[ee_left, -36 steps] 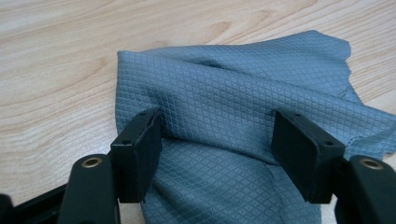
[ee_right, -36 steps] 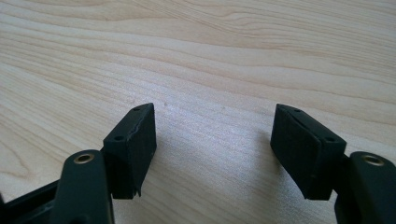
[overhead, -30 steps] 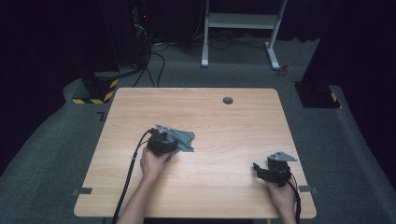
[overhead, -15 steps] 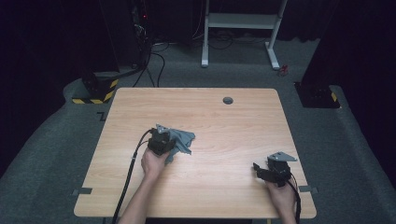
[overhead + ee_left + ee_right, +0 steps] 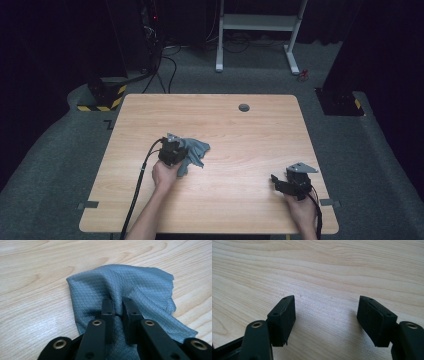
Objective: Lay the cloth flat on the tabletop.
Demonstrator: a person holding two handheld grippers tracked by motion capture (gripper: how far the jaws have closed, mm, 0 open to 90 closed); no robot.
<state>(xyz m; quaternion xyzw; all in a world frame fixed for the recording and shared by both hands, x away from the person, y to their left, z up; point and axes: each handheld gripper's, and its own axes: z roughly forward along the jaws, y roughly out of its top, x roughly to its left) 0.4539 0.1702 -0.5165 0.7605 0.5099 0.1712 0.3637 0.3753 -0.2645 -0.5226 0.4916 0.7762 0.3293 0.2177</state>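
Note:
A grey quilted cloth [image 5: 197, 152] lies crumpled on the wooden table [image 5: 250, 135], left of centre. My left gripper [image 5: 180, 152] rests on its near edge. In the left gripper view its jaws have just been closing and now pinch a raised fold of the cloth [image 5: 120, 282] between the pads of the left gripper [image 5: 118, 306]. My right gripper [image 5: 276, 181] sits low at the table's front right, held by a hand. Seen in its own view, the right gripper [image 5: 327, 315] is open with only bare wood between the pads.
A round cable hole [image 5: 244, 107] sits near the table's far edge. A white desk frame [image 5: 260, 22], cables and a black-and-yellow striped base [image 5: 102, 95] stand on the dark floor behind. A black cable [image 5: 140, 185] trails from the left gripper over the front edge.
Both hands and the cloth stay where they were; the high view is too small to show the jaws moving.

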